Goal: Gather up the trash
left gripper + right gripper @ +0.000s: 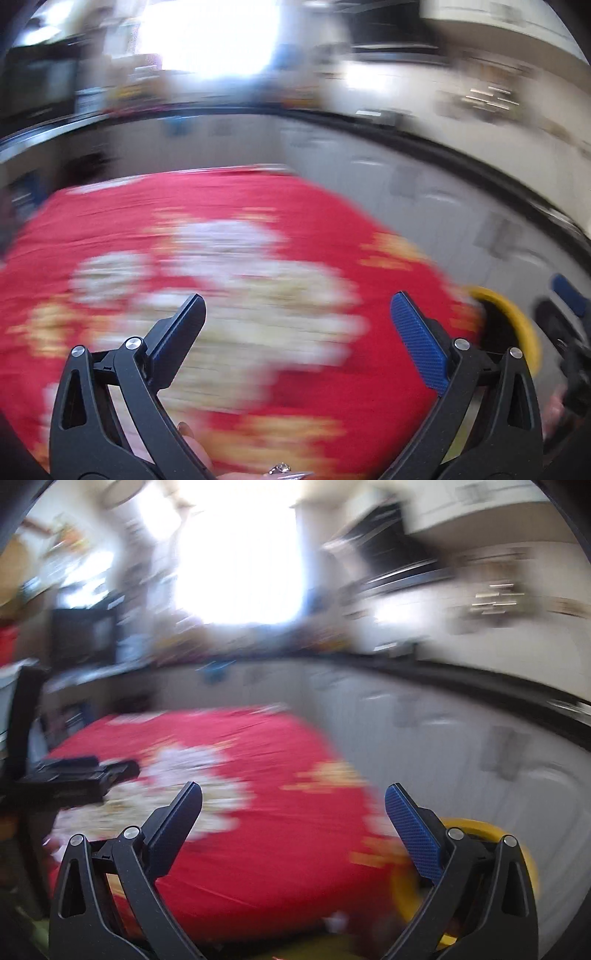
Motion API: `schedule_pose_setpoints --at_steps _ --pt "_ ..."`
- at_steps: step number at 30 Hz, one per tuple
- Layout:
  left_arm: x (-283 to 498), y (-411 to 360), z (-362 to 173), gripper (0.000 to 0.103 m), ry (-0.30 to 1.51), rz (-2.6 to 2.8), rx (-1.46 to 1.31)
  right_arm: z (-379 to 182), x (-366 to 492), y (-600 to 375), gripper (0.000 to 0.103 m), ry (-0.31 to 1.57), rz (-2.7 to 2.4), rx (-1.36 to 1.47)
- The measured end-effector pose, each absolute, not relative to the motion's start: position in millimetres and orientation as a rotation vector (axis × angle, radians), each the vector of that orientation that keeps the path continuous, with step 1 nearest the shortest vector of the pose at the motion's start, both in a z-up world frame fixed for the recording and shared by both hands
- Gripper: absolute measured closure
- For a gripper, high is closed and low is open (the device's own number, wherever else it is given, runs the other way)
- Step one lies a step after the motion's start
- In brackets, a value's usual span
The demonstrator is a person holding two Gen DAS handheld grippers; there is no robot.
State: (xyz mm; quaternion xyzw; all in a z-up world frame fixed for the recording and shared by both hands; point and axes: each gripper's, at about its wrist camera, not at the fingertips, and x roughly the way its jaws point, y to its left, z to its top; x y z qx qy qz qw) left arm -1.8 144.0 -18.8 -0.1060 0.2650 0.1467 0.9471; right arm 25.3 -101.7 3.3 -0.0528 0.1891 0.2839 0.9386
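Black two-finger left gripper [297, 325] with blue ribbed pads fills the bottom of the left wrist view, jaws spread wide with nothing between them. A hand [199, 454] wearing a ring shows under it. Right gripper [293, 814], same build, is likewise spread and empty.

Both hang above a table covered by a red cloth with a white and gold floral print [229, 206]. Both views are heavily smeared, so fine detail on the cloth is unreadable.

Task's thing: no piece of trash can be made out with certainty on the cloth. A small pale blob [338, 921] lies at the near edge of the table in the right wrist view; it may be a scrap, cannot tell. A round yellow-rimmed bin [476, 825] with a dark inside sits just off the table's right edge, partly hidden behind the right gripper's finger; likely the collection point.

Risks, as judgement:
- With this blur, a grasp attempted now could miss or pinch the cloth and drag it.
- The white print could be mistaken for paper scraps.
- The two grippers are near each other by the right edge; they could collide over the bin.

Surroundings: grey kitchen cabinets under a dark worktop [424, 147] beyond the far edge, a bright window [236, 554] behind. Nothing visible stands between grippers and cloth.
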Motion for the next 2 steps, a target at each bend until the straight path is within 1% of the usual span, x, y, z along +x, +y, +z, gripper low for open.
schedule_pose_setpoints --at_steps 2 --pt "-19.2 215.5 -23.7 0.011 0.557 0.528 -0.26 -1.5 37.4 -24.7 0.006 0.494 0.736 -0.161"
